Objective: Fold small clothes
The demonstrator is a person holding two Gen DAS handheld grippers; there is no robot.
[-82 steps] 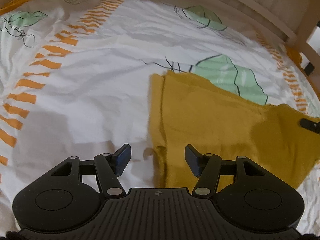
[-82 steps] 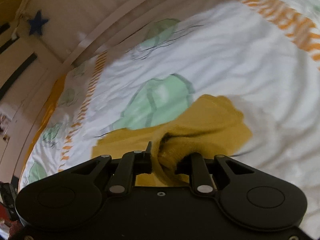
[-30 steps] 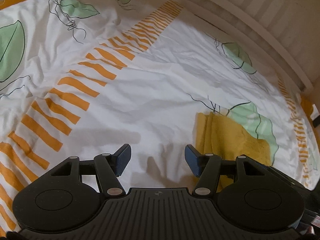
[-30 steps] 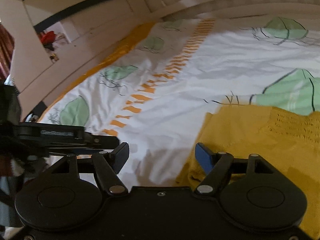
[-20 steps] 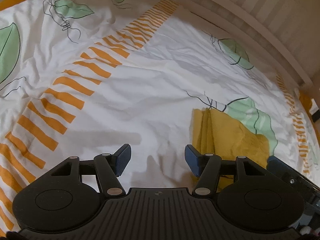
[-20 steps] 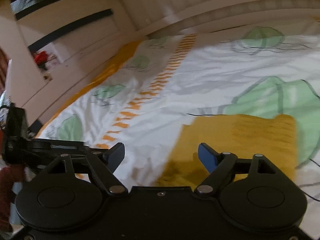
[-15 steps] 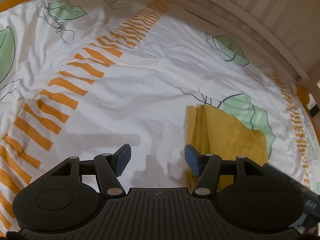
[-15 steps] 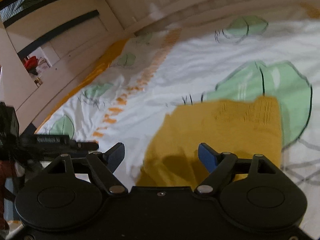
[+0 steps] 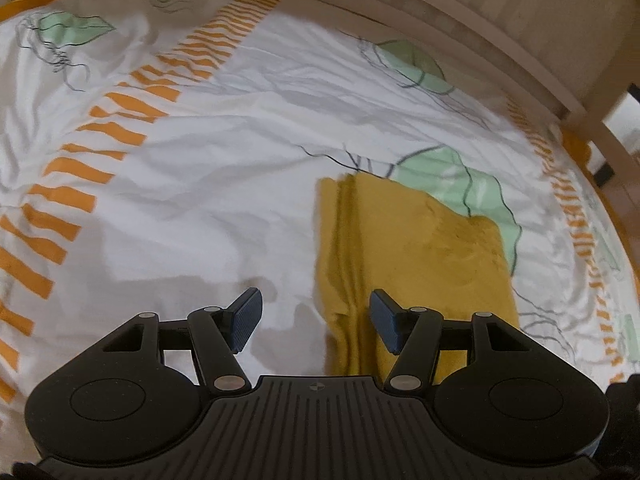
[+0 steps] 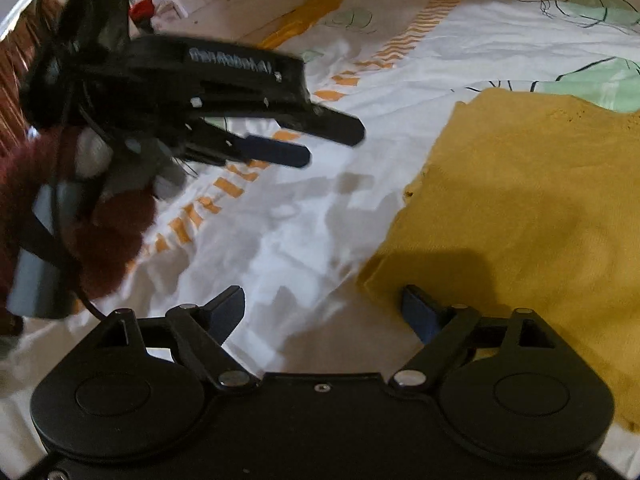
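Yellow garment [image 9: 416, 248] lies folded flat on bed sheet [image 9: 208, 208]. Left claw [image 9: 316, 316] wide, empty, over garment's near left edge. Right claw [image 10: 324, 312] wide, empty, at near corner. Advice: pinch all layers of edge together, lift evenly, fold across.

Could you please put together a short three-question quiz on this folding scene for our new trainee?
1. True or false: the left gripper is clamped on the yellow garment.
2. Which does the folded garment partly cover on the bedsheet: A) an orange stripe, B) a green leaf print, C) a blue star?
3. Fill in: the right gripper is ____ and holds nothing.

Key: 1 false; 2 B; 3 open.
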